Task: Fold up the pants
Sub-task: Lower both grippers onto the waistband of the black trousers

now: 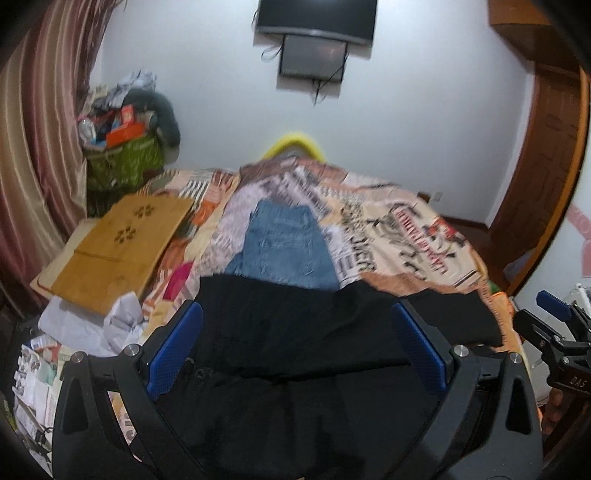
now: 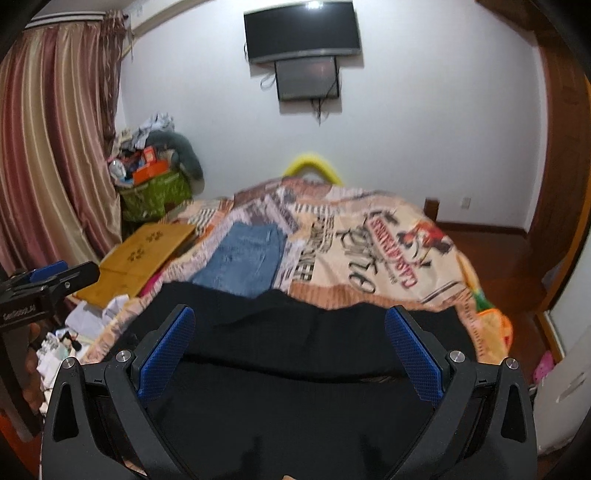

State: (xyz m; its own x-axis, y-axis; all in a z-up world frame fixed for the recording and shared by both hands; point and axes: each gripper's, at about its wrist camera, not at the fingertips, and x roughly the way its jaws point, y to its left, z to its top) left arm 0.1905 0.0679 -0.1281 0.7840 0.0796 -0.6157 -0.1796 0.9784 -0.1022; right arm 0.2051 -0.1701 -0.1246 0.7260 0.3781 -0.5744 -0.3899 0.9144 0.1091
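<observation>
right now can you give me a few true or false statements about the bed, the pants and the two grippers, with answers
1. Both grippers are open. True: the left gripper and the right gripper each have fingers spread wide with nothing between them.
2. The black pants lie at the near edge of the bed. True.
3. The jeans lie on top of the black pants. False: they lie on the blanket, farther back, behind the black pants.
4. The wooden board is right of the jeans. False: it is on their left.
5. A screen hangs on the far wall. True.
6. The left gripper grips the jeans. False: it holds nothing.
</observation>
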